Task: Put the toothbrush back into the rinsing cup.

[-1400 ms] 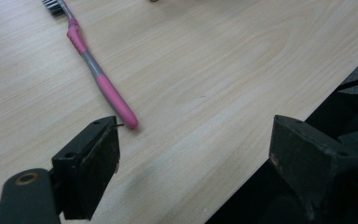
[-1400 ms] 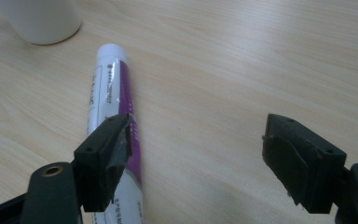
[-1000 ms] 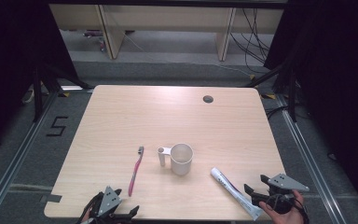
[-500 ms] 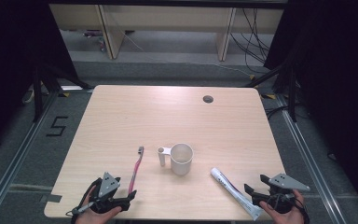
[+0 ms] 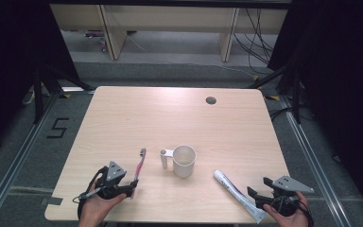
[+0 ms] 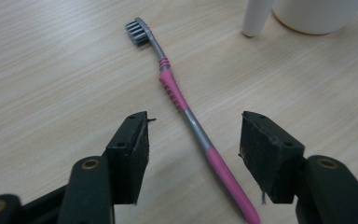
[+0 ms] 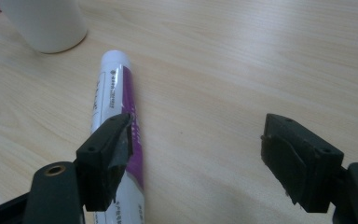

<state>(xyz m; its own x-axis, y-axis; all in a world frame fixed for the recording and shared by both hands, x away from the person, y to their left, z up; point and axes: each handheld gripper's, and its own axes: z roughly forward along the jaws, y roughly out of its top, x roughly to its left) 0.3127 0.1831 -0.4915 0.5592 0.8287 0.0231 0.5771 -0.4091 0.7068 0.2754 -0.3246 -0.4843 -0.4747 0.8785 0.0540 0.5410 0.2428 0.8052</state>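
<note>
Closing left claw [image 6: 193, 156] around toothbrush [image 6: 182, 100] handle, untouched | right claw [image 7: 196, 161] open

A pink-and-grey plastic toothbrush [image 6: 186, 109], a plain white mug [image 5: 183, 161] and a white-and-purple printed tube [image 7: 116, 126] are lying on a pale wood-grain worktop [image 5: 137, 113].

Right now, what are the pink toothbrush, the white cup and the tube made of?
Toothbrush: looks like plastic, pink and grey, with ribbed pink bands that may be rubbery grip; dark bristles at the head.
Cup: smooth, plain white with a matte look; plastic or ceramic, hard to tell.
Tube: probably soft glossy plastic, white and purple, with printed writing and a light sheen.
</note>
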